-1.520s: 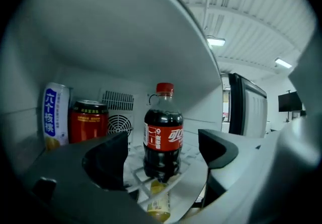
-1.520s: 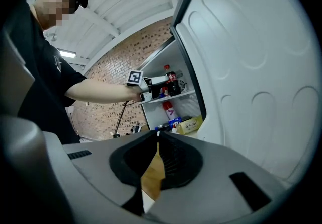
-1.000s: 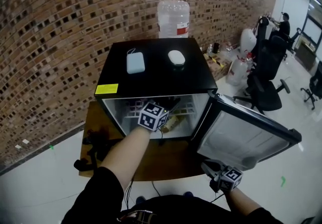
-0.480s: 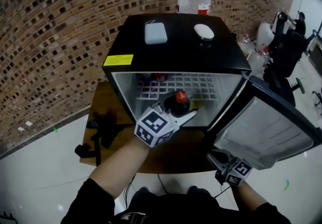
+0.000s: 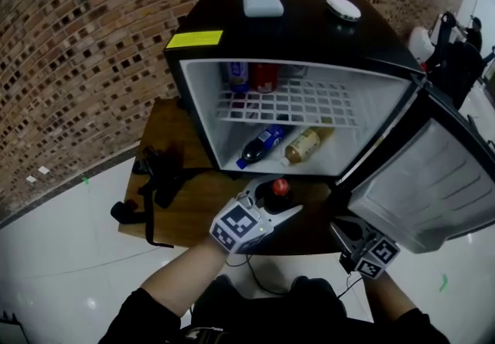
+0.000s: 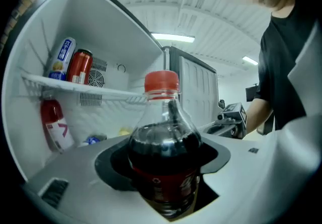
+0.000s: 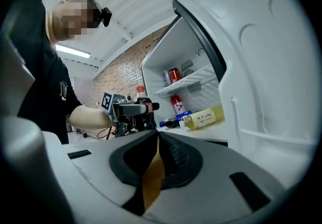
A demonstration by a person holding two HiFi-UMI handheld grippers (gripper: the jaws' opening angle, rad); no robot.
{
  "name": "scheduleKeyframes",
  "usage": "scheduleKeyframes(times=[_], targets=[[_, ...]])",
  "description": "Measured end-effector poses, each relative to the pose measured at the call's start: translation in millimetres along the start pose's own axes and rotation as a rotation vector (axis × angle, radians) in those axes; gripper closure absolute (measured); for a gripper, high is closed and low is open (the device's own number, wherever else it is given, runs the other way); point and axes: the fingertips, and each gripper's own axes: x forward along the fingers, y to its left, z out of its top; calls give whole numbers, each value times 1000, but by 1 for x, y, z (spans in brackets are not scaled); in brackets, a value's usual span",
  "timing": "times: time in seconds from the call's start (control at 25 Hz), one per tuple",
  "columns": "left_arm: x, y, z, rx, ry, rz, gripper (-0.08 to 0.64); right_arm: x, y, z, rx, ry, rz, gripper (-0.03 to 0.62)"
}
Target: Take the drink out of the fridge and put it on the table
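Note:
A cola bottle (image 5: 279,187) with a red cap and dark drink stands upright in my left gripper (image 5: 276,199), which is shut on its body. It hangs outside the fridge (image 5: 294,29), just in front of the open compartment and above the wooden table (image 5: 186,207). In the left gripper view the cola bottle (image 6: 163,147) fills the space between the jaws of the left gripper (image 6: 163,170). My right gripper (image 5: 348,236) is low beside the open fridge door (image 5: 433,172), shut with nothing in it. From the right gripper (image 7: 157,142) I see the cola bottle (image 7: 143,109) to the left.
The fridge's upper wire shelf carries two cans (image 5: 263,76). On its floor lie a blue bottle (image 5: 259,145) and a yellow bottle (image 5: 306,145). A black strap-like object (image 5: 155,180) lies on the table's left. A light blue box (image 5: 263,2) and a white oval (image 5: 343,8) rest on top.
My left gripper has drawn back out of the fridge with the cola bottle in it, toward me and lower. The right gripper has stayed by the door.

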Motion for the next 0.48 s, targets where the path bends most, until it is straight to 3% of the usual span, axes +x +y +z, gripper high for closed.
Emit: scheduleKeyframes(times=[0.28,0.48], targets=[[2,-11,-65,-40,23,8,256,-2,-3,-30,4,18,-5,565],[7,-8,-90,-32,41,29,256,-4,-3,-36,4,28,-6,565]])
